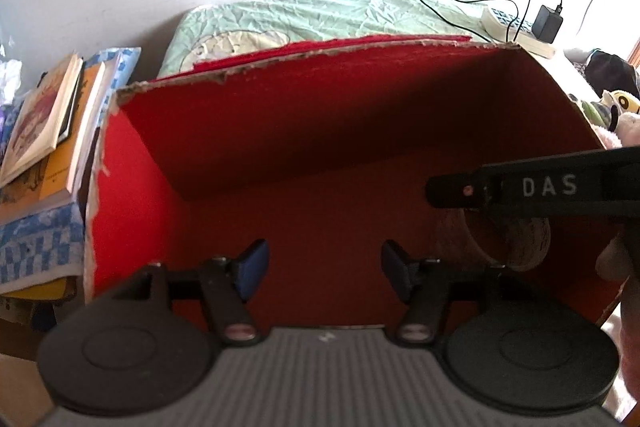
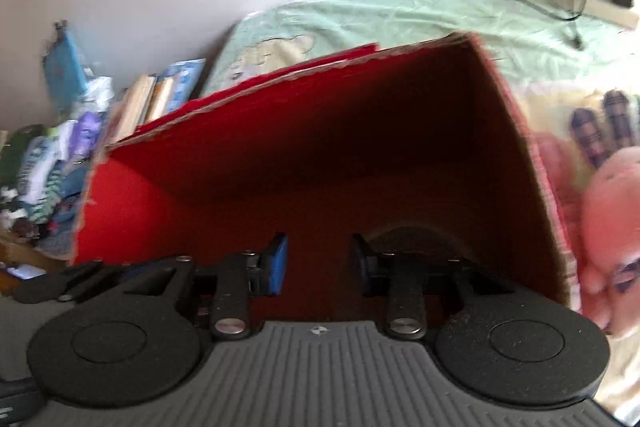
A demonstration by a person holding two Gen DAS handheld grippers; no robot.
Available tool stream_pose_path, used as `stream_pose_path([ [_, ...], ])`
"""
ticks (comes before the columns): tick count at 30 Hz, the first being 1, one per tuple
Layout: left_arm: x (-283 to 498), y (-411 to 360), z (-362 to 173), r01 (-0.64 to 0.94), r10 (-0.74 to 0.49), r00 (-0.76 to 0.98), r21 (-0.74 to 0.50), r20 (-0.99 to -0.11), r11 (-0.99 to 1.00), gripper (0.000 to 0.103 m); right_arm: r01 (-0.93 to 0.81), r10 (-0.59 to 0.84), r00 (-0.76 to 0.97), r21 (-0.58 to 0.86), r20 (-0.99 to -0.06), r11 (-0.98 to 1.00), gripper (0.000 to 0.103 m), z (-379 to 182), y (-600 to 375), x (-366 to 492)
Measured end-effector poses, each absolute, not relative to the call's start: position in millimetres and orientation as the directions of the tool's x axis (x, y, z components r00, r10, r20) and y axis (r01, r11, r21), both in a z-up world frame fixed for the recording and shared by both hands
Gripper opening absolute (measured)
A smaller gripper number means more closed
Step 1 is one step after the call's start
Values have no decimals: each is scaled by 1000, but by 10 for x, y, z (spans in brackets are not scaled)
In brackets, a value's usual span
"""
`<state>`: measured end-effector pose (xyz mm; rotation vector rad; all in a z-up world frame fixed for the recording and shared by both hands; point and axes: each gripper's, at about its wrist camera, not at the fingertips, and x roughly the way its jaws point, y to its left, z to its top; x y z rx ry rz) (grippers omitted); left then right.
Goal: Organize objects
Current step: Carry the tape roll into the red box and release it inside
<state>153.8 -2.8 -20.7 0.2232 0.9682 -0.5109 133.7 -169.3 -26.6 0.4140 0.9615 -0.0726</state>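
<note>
Over the open red box (image 1: 280, 155), both tools hang with their fingers spread and nothing between them. The left tool (image 1: 324, 267) points down into the empty middle of the box, and the right tool (image 2: 318, 265) reaches in from the right, its black arm crossing the left wrist view. A pale roll (image 1: 508, 239), seemingly tape, though I cannot be sure, lies on the box floor against the right wall, just beneath the right tool.

The roll is round and rests on its side, so a nudge from a withdrawing finger could set it rolling across the floor. The box's torn cardboard rim (image 1: 320, 53) is another risk: a tool lifted carelessly could catch it and tip or drag the box on the soft bed (image 1: 320, 15). With both tools crowded in the one opening, they could also knock together. Books (image 1: 44, 131) stacked to the left sit close to the box wall and could slide if it shifts.
</note>
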Motion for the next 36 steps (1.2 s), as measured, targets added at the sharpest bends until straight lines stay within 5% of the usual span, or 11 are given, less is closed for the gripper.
stream_pose_path([
  [4,1507,-74,-203,526,-300,476,-6,-827,851,65,272,41,626,267,-779,924,31,-208,-1760,1271],
  [8,1502,-89,-213,543,-295,491,23,-820,840,66,219,228,636,455,-738,863,31,-171,-1919,1203],
  [15,1462,-113,-211,549,-286,519,58,-805,834,72,183,380,490,519,-784,835,31,-292,-1752,1187],
  [20,1399,-201,-233,556,-233,567,158,-790,816,74,284,252,417,389,-873,877,22,-431,-1700,1254],
  [27,1420,-195,-233,568,-253,556,140,-792,811,75,220,104,551,265,-828,939,9,-294,-1559,1349],
  [32,1390,-192,-233,571,-262,561,138,-785,809,75,182,-62,654,77,-754,980,23,-196,-1392,1353],
  [36,1376,-193,-231,570,-264,568,142,-779,809,75,165,69,737,278,-672,946,21,-139,-1596,1109],
])
